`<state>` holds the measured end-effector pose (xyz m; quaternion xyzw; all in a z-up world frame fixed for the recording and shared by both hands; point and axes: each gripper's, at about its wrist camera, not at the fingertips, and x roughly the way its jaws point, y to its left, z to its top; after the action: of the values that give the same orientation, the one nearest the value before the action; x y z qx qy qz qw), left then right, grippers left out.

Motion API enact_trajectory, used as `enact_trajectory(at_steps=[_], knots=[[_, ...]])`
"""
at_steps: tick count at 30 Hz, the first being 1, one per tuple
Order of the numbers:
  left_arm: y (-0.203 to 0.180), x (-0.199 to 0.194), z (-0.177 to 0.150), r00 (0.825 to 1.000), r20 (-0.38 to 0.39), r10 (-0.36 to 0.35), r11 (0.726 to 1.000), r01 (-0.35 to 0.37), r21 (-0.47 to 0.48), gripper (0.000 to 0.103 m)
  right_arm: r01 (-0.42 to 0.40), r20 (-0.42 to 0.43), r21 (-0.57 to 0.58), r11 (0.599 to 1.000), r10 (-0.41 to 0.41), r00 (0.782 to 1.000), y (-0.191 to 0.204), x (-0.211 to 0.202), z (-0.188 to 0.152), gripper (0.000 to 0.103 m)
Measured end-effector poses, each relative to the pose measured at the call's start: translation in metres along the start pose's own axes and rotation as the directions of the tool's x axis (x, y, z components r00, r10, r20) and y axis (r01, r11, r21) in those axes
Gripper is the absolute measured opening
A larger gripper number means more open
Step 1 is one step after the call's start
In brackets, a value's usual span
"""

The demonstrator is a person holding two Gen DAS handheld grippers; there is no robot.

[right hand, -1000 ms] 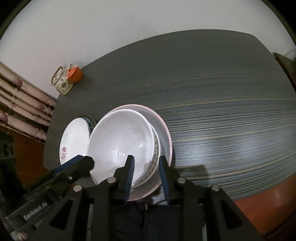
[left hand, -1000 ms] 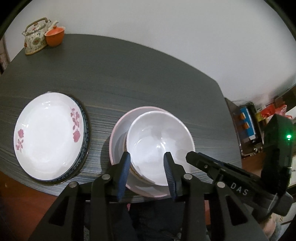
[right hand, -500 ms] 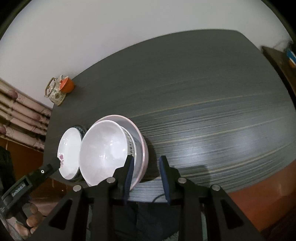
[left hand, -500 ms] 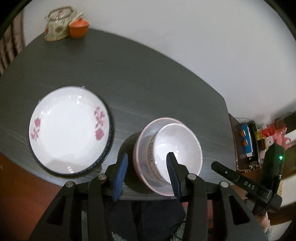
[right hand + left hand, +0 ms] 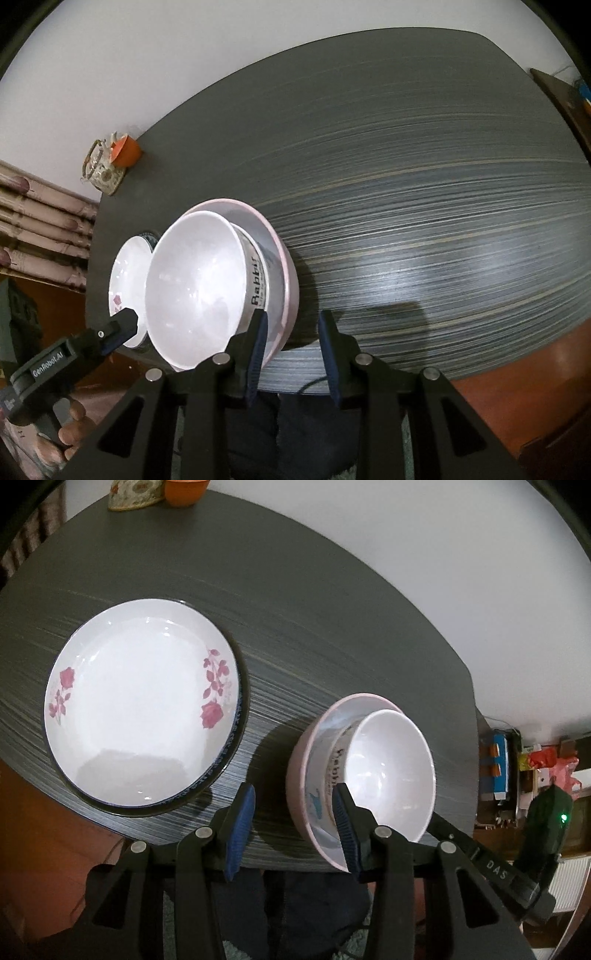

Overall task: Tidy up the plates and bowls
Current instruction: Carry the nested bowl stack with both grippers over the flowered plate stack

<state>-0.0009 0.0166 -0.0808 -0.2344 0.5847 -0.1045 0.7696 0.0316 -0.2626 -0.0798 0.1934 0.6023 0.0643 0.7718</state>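
Table (image 5: 332, 602): dark wood-grain top, matt with a faint sheen. Rose plate (image 5: 140, 709) and white bowl (image 5: 391, 775): glossy, smooth, glazed-looking. Pink bowl (image 5: 286, 280) beneath: smooth, semi-gloss. Left gripper (image 5: 291, 827): matt black plastic, ribbed blue pads, metal pins. Teapot (image 5: 99, 171): glossy, patterned.

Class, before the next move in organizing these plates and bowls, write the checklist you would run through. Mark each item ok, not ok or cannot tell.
1. White bowl nested in printed bowl, nested in pink bowl: ok.
2. Floral plate flat on blue-rimmed plate: ok.
3. Left tool open, gripping nothing: ok.
4. Right tool open, gripping nothing: ok.
5. Bowl stack safely back from the table edge: cannot tell.
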Motion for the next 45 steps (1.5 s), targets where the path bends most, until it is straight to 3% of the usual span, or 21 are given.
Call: enact_trajectory(at_steps=[8,17,26,34,45], knots=[[0.002,0.014,0.002,1.0,-0.025,0.014,1.0,-0.014,-0.012,0.037,0.029,0.005,-0.016,0.999,-0.029,1.0,0.009,0.009,0.0,0.029],[-0.003,0.024,0.006,0.999,-0.039,0.027,1.0,-0.026,0.01,0.021,0.082,0.01,-0.021,0.996,-0.082,0.997,0.012,0.017,0.004,0.029],[-0.009,0.041,0.006,0.996,-0.088,0.015,0.999,-0.012,0.032,0.009,0.071,-0.011,-0.006,0.997,-0.071,0.997,0.006,0.027,0.01,0.029],[-0.024,0.048,0.003,0.995,-0.097,0.011,0.996,-0.003,0.086,0.009,0.091,-0.011,0.014,0.996,-0.091,0.996,-0.006,0.031,0.015,0.028],[-0.032,0.055,0.003,0.994,-0.107,0.028,0.995,-0.017,0.1,0.009,0.052,-0.015,0.06,0.997,-0.051,0.999,-0.023,0.031,0.02,0.028]])
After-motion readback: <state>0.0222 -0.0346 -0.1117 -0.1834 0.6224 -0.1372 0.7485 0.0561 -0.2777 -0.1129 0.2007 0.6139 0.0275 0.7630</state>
